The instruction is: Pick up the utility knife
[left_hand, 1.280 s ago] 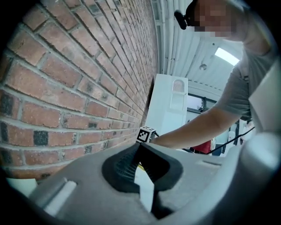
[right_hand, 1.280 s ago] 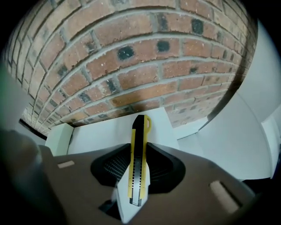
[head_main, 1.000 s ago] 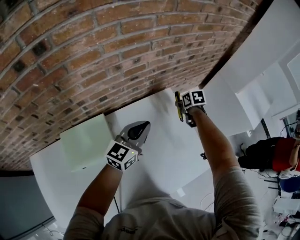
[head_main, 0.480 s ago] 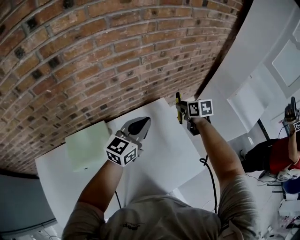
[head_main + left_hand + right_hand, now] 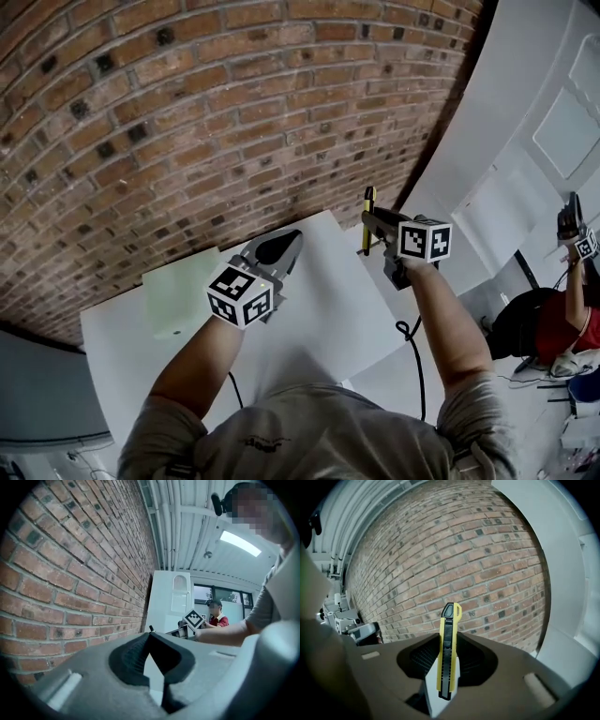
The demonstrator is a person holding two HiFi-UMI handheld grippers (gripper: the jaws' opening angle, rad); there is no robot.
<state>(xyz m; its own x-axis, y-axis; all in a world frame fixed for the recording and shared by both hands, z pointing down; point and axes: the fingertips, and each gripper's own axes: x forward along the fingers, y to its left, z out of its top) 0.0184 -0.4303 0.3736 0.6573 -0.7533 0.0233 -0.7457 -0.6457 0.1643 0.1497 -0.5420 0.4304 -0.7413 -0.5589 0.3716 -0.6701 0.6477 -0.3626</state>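
Note:
The utility knife (image 5: 367, 217) is yellow with a black slider. It stands upright in the air beyond the white table's (image 5: 319, 309) far right corner, in front of the brick wall. My right gripper (image 5: 373, 225) is shut on it. In the right gripper view the knife (image 5: 448, 653) runs up between the pads, its black end uppermost. My left gripper (image 5: 284, 247) hangs over the table's middle, shut, with nothing in it. In the left gripper view its pads (image 5: 136, 656) meet at the tips, and the right gripper's marker cube (image 5: 193, 619) shows beyond them.
A pale green mat (image 5: 178, 291) lies on the table's left part. The brick wall (image 5: 206, 122) stands close behind the table. White panels (image 5: 525, 141) are at the right. A black cable (image 5: 411, 347) hangs off the table's right edge. Another person in red (image 5: 562, 328) is at the far right.
Both hands have risen. The right gripper has carried the knife up and to the right, away from the table top. The left gripper stays shut and empty.

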